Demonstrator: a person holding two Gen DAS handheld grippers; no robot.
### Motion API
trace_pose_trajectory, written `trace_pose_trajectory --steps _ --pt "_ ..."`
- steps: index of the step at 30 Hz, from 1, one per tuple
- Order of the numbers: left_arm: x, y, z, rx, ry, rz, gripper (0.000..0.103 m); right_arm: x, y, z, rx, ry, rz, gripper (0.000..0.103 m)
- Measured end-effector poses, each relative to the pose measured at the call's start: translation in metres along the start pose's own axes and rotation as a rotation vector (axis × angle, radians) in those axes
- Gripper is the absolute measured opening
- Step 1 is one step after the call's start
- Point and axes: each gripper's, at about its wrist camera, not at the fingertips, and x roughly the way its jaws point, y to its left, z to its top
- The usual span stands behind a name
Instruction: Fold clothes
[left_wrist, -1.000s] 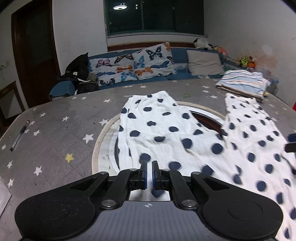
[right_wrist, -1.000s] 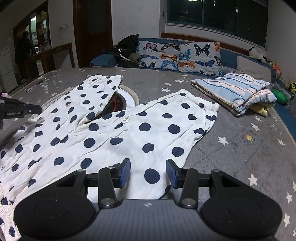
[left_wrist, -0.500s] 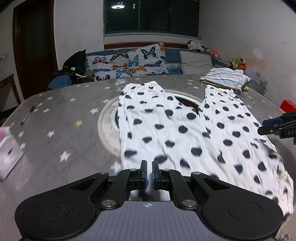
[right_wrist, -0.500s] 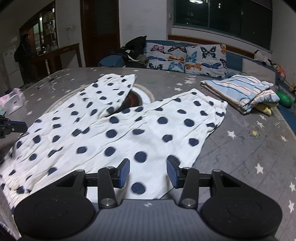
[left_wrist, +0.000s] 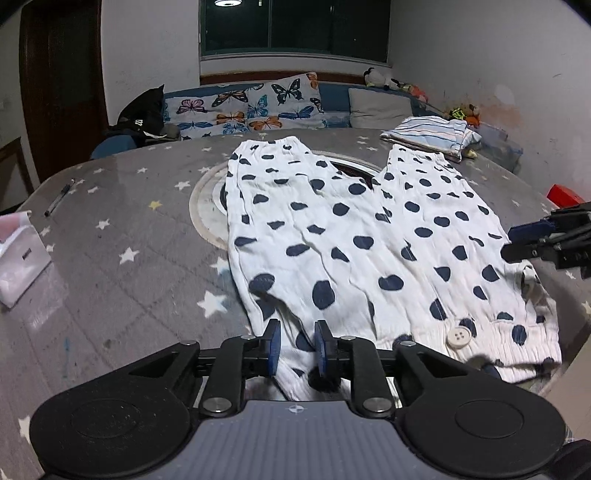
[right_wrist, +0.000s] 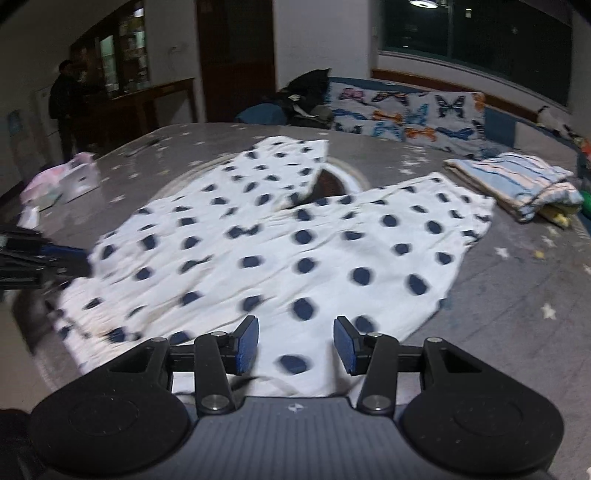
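Star-print table (left_wrist: 122, 236) bears polka-dot trousers (left_wrist: 351, 236); both jaws seemingly parted.

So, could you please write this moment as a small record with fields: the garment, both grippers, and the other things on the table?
garment: white dotted trousers, spread flat, legs apart, waistband nearest the cameras
left gripper: open, narrow gap, waistband edge between its fingers
right gripper: open wide, above the trousers, holding nothing
table: grey cloth with stars
folded item: striped cloth, far right side
other: pen; white box, left edge
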Motion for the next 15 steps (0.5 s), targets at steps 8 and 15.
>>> trace_pose_trajectory --steps 8,15 --pt "-0.002 -0.001 -0.008 0.012 0.006 0.001 0.011 -0.005 0.034 -0.017 -0.066 0.03 0.071 0.046" --pt "-0.006 -0.001 -0.013 0.03 0.013 0.02 0.008 -0.01 0.034 -0.029 -0.067 0.052 0.074 0.046"
